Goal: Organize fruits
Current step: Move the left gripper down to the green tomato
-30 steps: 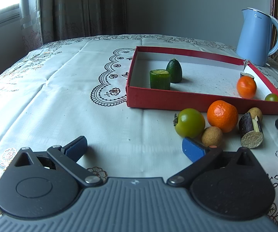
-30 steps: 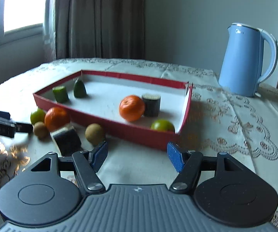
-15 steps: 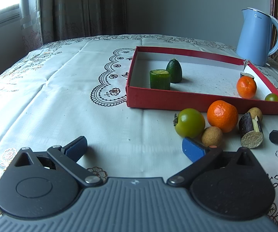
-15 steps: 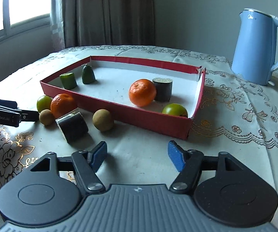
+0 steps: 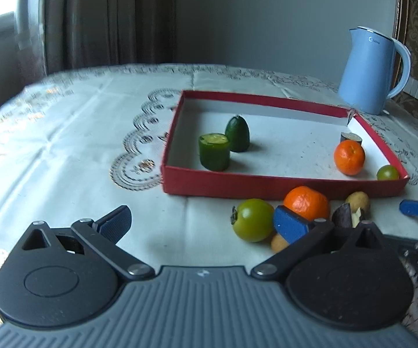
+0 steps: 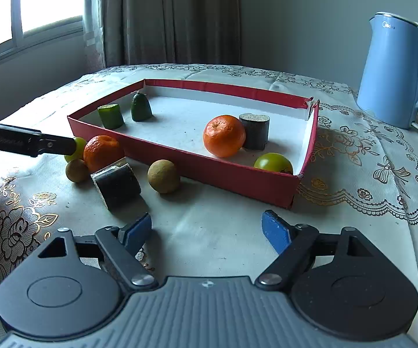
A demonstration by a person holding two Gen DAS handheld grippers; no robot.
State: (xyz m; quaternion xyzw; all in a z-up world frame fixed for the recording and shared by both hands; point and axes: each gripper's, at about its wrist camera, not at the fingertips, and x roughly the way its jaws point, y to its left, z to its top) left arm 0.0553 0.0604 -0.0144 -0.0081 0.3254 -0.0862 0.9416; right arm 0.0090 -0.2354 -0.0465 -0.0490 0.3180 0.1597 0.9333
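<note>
Blue kettle (image 6: 394,69) on embroidered tablecloth (image 6: 368,179), curtain (image 6: 168,17) behind

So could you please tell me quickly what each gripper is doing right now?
Left gripper: open, holding nothing.
Right gripper: jaws opening, nothing between them.

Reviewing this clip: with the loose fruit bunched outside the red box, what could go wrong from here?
1. The loose orange, green fruit, two brown fruits and dark cut piece sit packed together; a claw closing on one will likely nudge the round neighbours into rolling.
2. The left claw and the empty, opening right claw both face that cluster, so they may collide.
3. The red box has a raised wall; fruit carried low could clip it.
</note>
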